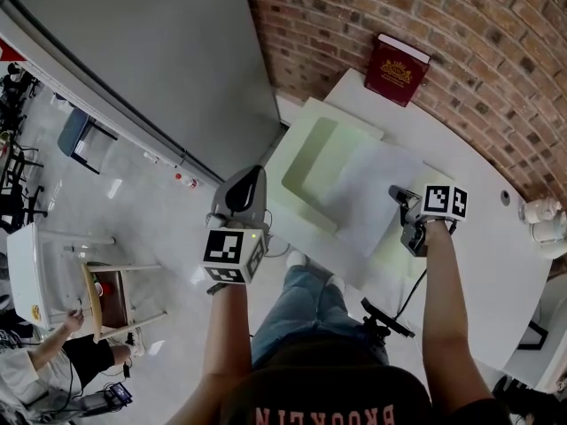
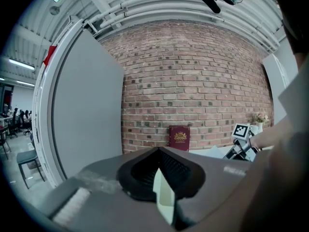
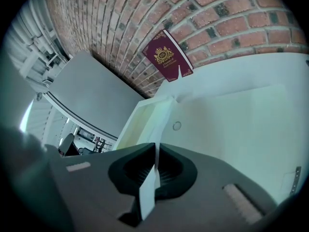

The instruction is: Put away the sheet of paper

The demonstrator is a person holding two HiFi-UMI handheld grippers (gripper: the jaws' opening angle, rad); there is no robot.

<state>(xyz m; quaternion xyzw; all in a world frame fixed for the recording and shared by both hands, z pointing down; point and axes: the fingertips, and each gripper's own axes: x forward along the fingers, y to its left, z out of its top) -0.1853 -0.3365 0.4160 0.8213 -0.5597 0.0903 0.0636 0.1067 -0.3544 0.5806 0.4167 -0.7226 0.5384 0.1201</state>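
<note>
over the tray point(image 1: 306, 168), right tool point(image 1: 399, 198) pinches the paper point(image 1: 363, 193); left tool point(image 1: 252, 175) closed.

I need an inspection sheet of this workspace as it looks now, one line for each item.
Surface: white table set against the brick wall.
Job's things: sheet of paper lying over an open pale green folder.
Clutter: dark red book leaning on the wall; small white items at the table's right edge, too small to identify.
Claws: left claw shut on the folder's edge; right claw shut on the sheet's edge.
Cables: black cable hanging below the right claw.
Surroundings: grey panel at left; person beside a wooden stool.
</note>
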